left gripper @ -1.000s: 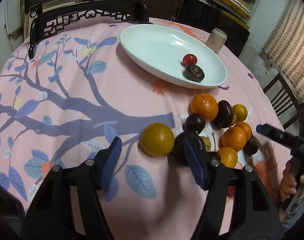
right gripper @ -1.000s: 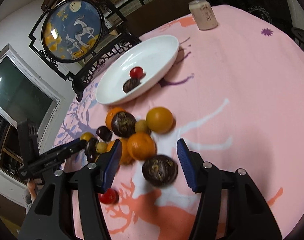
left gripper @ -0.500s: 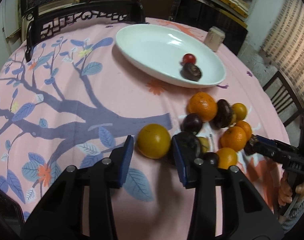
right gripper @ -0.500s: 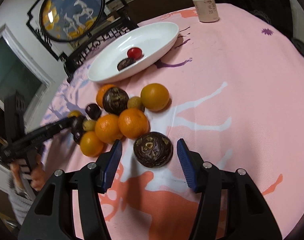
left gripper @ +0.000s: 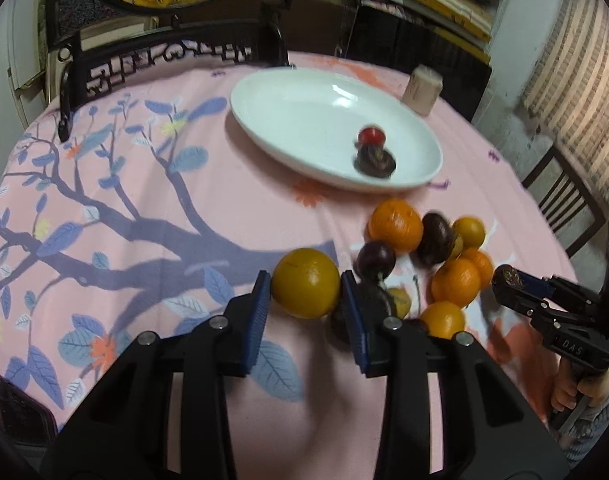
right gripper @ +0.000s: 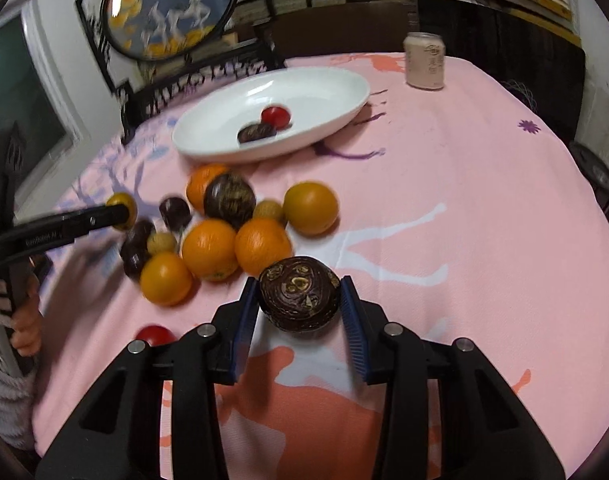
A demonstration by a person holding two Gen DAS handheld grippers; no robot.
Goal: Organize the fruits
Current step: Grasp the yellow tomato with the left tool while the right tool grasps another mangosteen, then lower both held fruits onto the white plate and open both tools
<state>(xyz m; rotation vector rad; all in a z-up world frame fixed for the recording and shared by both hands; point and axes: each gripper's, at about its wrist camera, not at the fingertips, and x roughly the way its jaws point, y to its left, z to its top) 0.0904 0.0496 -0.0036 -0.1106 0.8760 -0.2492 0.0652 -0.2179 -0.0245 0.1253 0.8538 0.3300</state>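
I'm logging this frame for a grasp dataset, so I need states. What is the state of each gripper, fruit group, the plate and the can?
left gripper: shut on the yellow orange.
right gripper: shut on the dark brown fruit.
white plate: holds a red fruit and a dark fruit.
fruit pile: loose on the tablecloth.
can: upright.
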